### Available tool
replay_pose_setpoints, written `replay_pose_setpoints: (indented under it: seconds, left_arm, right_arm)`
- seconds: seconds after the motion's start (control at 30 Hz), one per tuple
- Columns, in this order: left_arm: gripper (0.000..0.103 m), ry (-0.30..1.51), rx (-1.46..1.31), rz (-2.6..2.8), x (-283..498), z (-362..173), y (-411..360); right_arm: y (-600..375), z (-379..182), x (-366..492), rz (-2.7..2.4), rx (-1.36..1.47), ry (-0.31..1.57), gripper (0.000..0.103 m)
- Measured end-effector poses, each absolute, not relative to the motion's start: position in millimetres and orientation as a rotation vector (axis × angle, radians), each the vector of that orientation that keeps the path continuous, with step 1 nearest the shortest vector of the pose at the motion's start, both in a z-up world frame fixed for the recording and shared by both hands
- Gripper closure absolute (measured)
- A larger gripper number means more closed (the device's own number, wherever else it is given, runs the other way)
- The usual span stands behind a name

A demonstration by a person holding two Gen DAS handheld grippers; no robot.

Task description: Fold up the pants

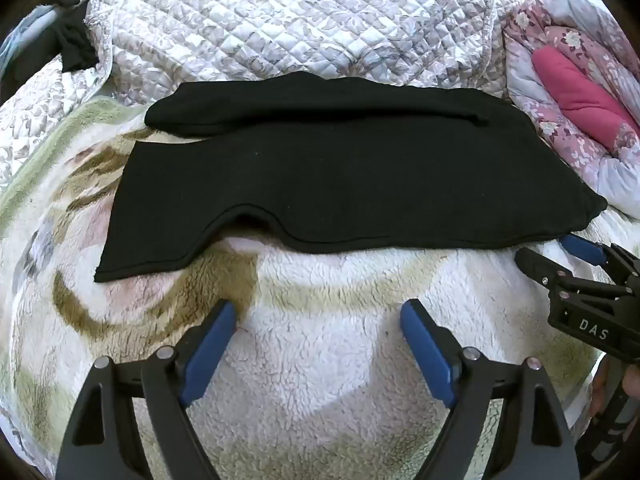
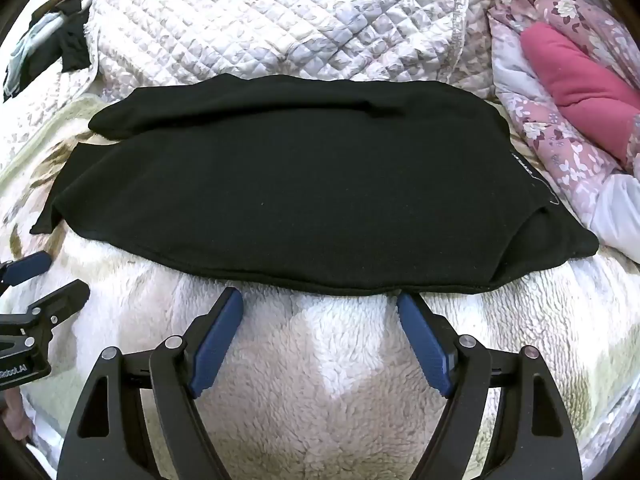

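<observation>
Pants (image 1: 340,184) lie flat on your fleece blanket (image 1: 320,320); your left gripper (image 1: 318,312) and right gripper (image 2: 320,300) hover near, fingers apart, holding nothing.

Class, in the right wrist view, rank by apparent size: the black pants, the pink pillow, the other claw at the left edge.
1. black pants, by far the largest.
2. pink pillow.
3. left claw, partly cut off and nearer the camera, so its rank against the pillow is unsure.
</observation>
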State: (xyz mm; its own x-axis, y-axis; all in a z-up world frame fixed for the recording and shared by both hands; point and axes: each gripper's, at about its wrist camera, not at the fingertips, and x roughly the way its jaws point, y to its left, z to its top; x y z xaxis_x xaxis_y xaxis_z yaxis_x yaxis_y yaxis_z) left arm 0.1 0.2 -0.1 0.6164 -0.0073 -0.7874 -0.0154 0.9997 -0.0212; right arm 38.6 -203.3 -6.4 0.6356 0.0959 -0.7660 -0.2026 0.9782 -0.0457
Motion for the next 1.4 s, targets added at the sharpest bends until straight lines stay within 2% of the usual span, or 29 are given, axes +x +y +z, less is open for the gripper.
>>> replay_pose_setpoints:
  seconds: [1.4]
  left_arm:
    - [0.015,0.914,-0.013,-0.007,0,0,0]
  right_arm:
    - [-204,-6,39,0.191,-0.131,0.869,0.023]
